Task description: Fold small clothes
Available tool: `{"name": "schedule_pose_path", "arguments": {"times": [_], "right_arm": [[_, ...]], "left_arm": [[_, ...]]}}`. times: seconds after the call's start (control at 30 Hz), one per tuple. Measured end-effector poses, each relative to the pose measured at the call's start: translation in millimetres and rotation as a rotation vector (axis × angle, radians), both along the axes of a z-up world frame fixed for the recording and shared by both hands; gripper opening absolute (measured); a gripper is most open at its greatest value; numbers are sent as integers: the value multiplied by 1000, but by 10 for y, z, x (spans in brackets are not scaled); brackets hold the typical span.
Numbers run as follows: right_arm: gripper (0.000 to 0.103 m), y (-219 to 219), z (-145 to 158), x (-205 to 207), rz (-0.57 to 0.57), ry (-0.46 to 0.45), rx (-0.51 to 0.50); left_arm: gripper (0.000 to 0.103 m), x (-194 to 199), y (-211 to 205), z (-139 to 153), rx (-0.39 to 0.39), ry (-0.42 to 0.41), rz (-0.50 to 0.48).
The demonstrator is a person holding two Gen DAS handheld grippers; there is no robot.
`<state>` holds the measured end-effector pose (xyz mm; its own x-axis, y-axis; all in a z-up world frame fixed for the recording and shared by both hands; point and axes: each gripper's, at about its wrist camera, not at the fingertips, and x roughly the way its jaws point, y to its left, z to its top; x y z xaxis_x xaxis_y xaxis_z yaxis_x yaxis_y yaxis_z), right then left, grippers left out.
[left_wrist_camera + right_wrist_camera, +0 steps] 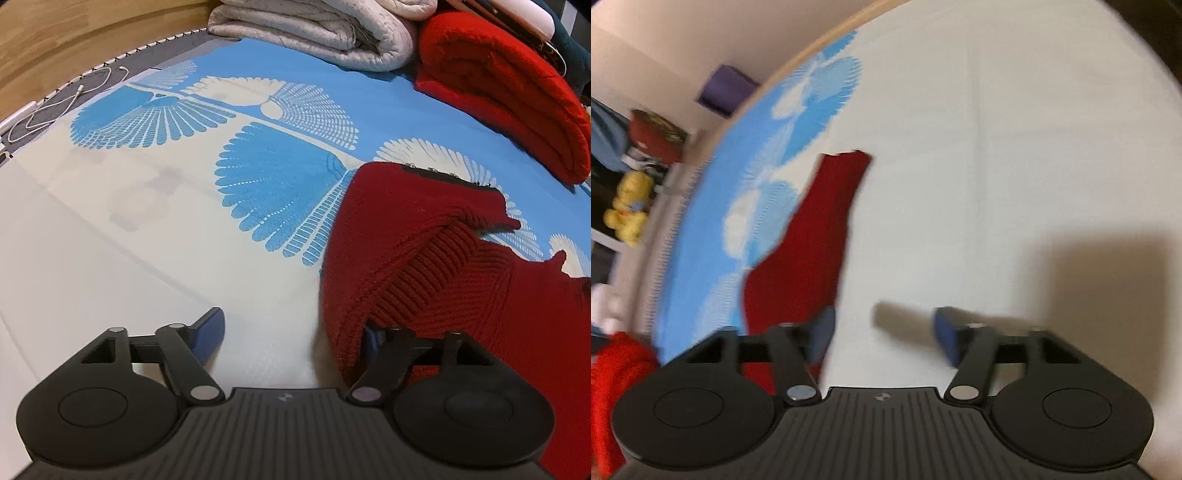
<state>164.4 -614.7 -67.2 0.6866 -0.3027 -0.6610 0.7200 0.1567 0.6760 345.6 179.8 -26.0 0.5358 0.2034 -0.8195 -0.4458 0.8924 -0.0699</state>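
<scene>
A small dark red knitted garment (424,251) lies partly folded on the blue-and-cream patterned bed sheet (147,206). My left gripper (293,332) is open low over the sheet; its left blue fingertip (210,330) is bare, while the right one is tucked under the garment's near edge. In the blurred right wrist view the same garment (816,229) stretches away to the left. My right gripper (882,334) is open and empty, its left fingertip (822,334) at the garment's edge, the right one over white sheet.
A folded grey blanket (317,33) and a folded bright red blanket (506,92) lie at the far side of the bed. A white cable (62,107) lies at the far left edge. In the right wrist view, a yellow soft toy (628,210) and clutter sit beyond the bed.
</scene>
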Motion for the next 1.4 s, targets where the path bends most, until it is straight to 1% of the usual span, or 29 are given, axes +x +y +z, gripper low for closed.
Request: {"name": "schedule_pose_path", "arguments": {"times": [0.03,0.1,0.17,0.2,0.23,0.27,0.33,0.37,0.4,0.43,0.47,0.5,0.57,0.63,0.67,0.7,0.73,0.8,0.87,0.93,0.97,1.0,1.03,1.07,1.17,1.27,1.33,1.37,1.4], "right_arm": [[72,5,-24,37,16,-12,-6],[72,39,-63,82,27,-12,-39],[72,95,-7,176,54,20,-77],[72,146,39,232,90,29,-72],[72,180,94,275,113,32,-62],[73,267,186,319,146,27,-59],[72,448,392,317,232,19,-98],[72,558,516,324,275,29,-124],[72,700,651,327,321,50,-144],[72,837,740,254,353,64,-149],[73,951,816,214,383,72,-141],[73,1093,881,149,416,61,-121],[73,1310,940,13,473,38,-82],[73,1558,960,-120,530,42,-56],[73,1670,958,-172,538,51,-50],[73,1761,937,-223,540,61,-43],[74,1832,908,-263,538,69,-37],[74,1965,821,-291,525,99,-23],[74,1998,695,-244,511,151,-10],[74,1986,587,-153,506,194,-19],[74,1980,548,-106,501,207,-37],[74,1962,514,-43,499,231,-64],[74,1922,483,13,503,250,-85],[73,1902,471,60,505,259,-102],[73,1795,478,124,498,278,-145],[73,1700,453,46,483,275,-125],[73,1646,437,-23,468,260,-88],[73,1619,431,-41,460,255,-74],[73,1603,429,-55,452,251,-65]], "left_arm": [[84,5,14,-4,-1,-1,7],[85,21,47,-13,-10,-4,21],[85,44,57,-13,-13,-2,27],[85,57,35,2,5,0,24],[85,73,-3,24,34,2,13],[85,94,-65,60,85,1,-9],[87,141,-227,140,209,0,-74],[91,157,-310,181,273,-9,-110],[96,163,-394,224,333,-28,-141],[103,154,-466,266,381,-54,-165],[103,139,-537,311,421,-87,-183],[103,135,-611,361,453,-115,-204],[103,179,-745,448,475,-164,-260],[103,296,-876,525,481,-221,-321],[103,395,-954,547,474,-242,-341],[103,542,-1051,545,459,-255,-396],[103,689,-1140,519,456,-238,-459],[103,1075,-1336,375,492,-115,-572],[103,1370,-1417,192,511,-30,-583],[102,1605,-1393,11,484,37,-557],[88,1678,-1328,-43,457,45,-534],[65,1724,-1247,-59,412,30,-498],[11,1741,-1141,-77,362,29,-481],[12,1740,-995,-49,303,12,-436],[12,1581,-465,270,166,-123,-253],[11,1272,375,582,-48,-202,-65],[12,935,1032,633,-190,-234,108],[11,788,1300,609,-243,-233,183],[11,594,1607,511,-311,-224,274]]}}
